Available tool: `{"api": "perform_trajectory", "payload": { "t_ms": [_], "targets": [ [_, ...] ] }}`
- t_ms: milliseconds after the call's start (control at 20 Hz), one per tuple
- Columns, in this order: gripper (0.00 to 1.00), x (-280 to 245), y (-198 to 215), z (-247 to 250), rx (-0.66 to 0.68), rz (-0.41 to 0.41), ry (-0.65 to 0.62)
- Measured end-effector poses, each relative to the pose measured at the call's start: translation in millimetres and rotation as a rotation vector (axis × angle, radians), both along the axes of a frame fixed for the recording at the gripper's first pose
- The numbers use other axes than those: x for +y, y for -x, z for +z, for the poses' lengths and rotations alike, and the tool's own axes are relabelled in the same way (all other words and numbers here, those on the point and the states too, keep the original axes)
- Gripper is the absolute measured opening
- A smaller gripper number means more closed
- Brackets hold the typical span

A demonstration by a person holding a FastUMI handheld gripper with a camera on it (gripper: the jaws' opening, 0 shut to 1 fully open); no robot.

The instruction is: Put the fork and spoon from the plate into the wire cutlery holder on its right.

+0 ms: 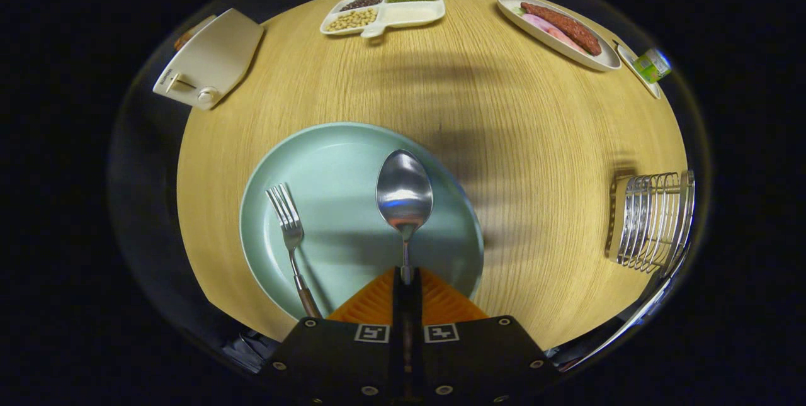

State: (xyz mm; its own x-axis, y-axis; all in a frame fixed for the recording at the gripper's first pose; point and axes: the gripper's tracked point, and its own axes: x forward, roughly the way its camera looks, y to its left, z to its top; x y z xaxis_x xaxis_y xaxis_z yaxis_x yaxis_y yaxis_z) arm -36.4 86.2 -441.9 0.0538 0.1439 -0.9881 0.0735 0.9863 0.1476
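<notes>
While jaws clamp spoon [404,195] handle, grip hidden; fork [288,223] handle end hidden behind gripper [407,280].

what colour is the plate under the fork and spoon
Pale mint green plate, plain, clearest in the gripper view.

The gripper [407,280] points forward and downward, its two fingers [378,299] drawn close together and clamped on the slim metal handle between them.

A round wooden table [504,160] with pale grain stands in a dark booth. Light falls from above, casting soft shadows across its middle. Beyond the table's edge everything is black.
</notes>
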Motion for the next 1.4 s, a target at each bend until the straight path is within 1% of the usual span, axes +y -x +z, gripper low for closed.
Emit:
{"api": "perform_trajectory", "payload": {
  "t_ms": [100, 250, 450, 550, 650, 1000, 1200, 1300, 1400],
  "targets": [
    [0.05, 1.3, -2.1, 8.7, -0.047, -0.001, -0.040],
    [0.05, -6.7, -7.3, 22.7, -0.130, -0.003, -0.050],
    [0.05, -23.1, -8.3, 50.3, -0.224, -0.035, -0.070],
    [0.05, -43.5, -5.8, 62.2, -0.269, -0.034, -0.038],
    [0.05, -66.5, -3.4, 73.5, -0.306, -0.053, -0.008],
    [0.05, -160.6, 6.2, 123.8, -0.420, -0.193, 0.058],
    [0.05, -214.0, 17.8, 130.6, -0.429, -0.244, 0.112],
    [0.05, -232.9, 28.9, 125.1, -0.392, -0.240, 0.128],
    [0.05, -241.1, 35.5, 118.2, -0.361, -0.235, 0.126]
  ]
}}
